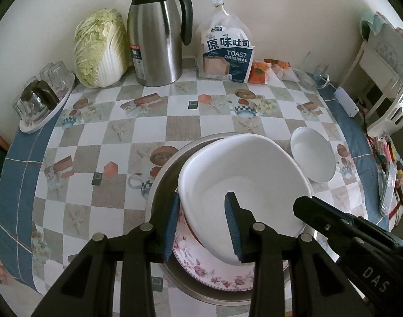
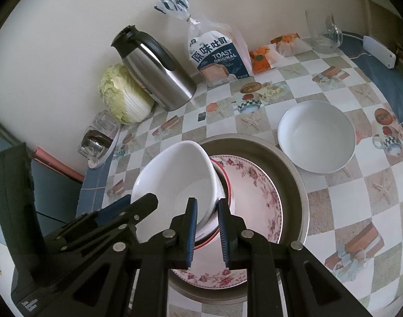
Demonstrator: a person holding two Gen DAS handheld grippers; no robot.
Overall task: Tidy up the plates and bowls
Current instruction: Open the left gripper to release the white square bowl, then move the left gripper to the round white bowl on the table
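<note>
A plain white bowl (image 1: 243,174) sits tilted over a white plate with pink and maroon flowers (image 2: 257,185), inside a grey metal pan (image 2: 288,163). Another plain white bowl (image 2: 317,137) lies nearby. The tablecloth (image 1: 154,121) is checked white and beige with a blue border. Behind: a silver jug with black lid (image 1: 156,39), pale green cabbage (image 1: 101,50), and a blue-and-white toast bag (image 1: 225,52)

Largely hidden beneath the tilted white ceramic bowl (image 1: 243,174): the floral-rimmed pink plate (image 1: 222,277) and red-rimmed dish (image 2: 222,174).
</note>
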